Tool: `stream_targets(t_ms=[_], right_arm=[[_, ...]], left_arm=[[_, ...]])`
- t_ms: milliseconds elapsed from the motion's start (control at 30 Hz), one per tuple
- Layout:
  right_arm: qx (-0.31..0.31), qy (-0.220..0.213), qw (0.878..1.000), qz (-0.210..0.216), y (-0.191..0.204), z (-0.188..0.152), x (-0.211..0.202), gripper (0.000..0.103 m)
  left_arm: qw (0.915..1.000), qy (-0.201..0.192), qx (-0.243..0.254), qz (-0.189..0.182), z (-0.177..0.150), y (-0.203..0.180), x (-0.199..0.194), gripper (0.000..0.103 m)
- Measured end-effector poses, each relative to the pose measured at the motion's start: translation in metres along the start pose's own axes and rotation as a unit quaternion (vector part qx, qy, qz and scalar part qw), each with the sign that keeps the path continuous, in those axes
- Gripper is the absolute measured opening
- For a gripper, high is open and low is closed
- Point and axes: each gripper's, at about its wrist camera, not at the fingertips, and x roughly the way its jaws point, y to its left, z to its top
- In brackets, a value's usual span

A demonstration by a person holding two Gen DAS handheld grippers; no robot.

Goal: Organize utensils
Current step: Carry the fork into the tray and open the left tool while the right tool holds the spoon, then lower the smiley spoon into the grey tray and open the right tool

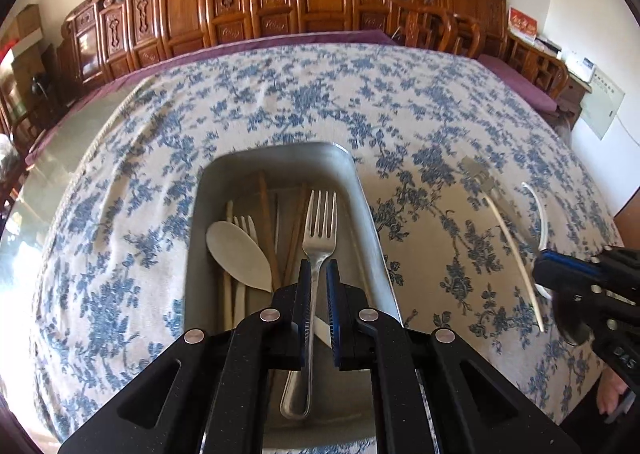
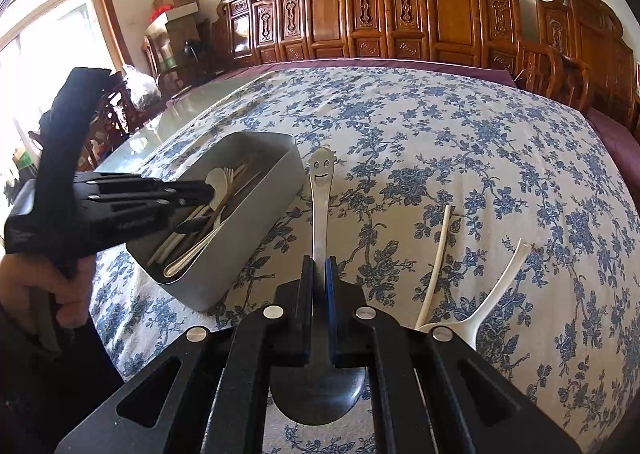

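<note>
- left tongs (image 1: pixel 318 274) sit narrow around the steel fork (image 1: pixel 316 254); whether they press its handle i cannot tell.
- the fork lies over the grey tray (image 1: pixel 280 161), beside a pale spoon (image 1: pixel 238 256) and chopsticks (image 1: pixel 266 221).
- right tongs (image 2: pixel 319 274) clamp the smiley-handled spoon (image 2: pixel 321 189), near the tray's right side.
- two white utensils (image 2: pixel 434 258) lie on the floral tabletop (image 2: pixel 440 125).

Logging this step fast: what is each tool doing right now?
Left tool: closed on the metal fork.
Right tool: closed on the smiley spoon.
</note>
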Motion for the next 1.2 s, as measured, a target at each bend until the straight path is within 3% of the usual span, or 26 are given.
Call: stream_targets(t_ms=[333, 633, 967, 1200], right_arm=[[-0.018, 0.009, 1.000, -0.012, 0.026, 0.003, 0.010, 0.007], [-0.030, 0.016, 0.999, -0.009, 0.060, 0.007, 0.022, 0.007], [0.037, 0.024, 0.998, 0.040, 0.083, 0.042, 0.056, 0.007], [0.057, 0.046, 0.997, 0.036, 0.095, 0.057, 0.092, 0.007]], left_arm=[[0.9995, -0.032, 0.000, 0.002, -0.012, 0.024, -0.026, 0.007], [0.9995, -0.029, -0.011, -0.004, -0.027, 0.050, -0.032, 0.007], [0.9986, -0.044, -0.028, -0.012, -0.024, 0.074, -0.045, 0.007], [0.9981, -0.044, -0.043, -0.011, -0.023, 0.089, -0.045, 0.007]])
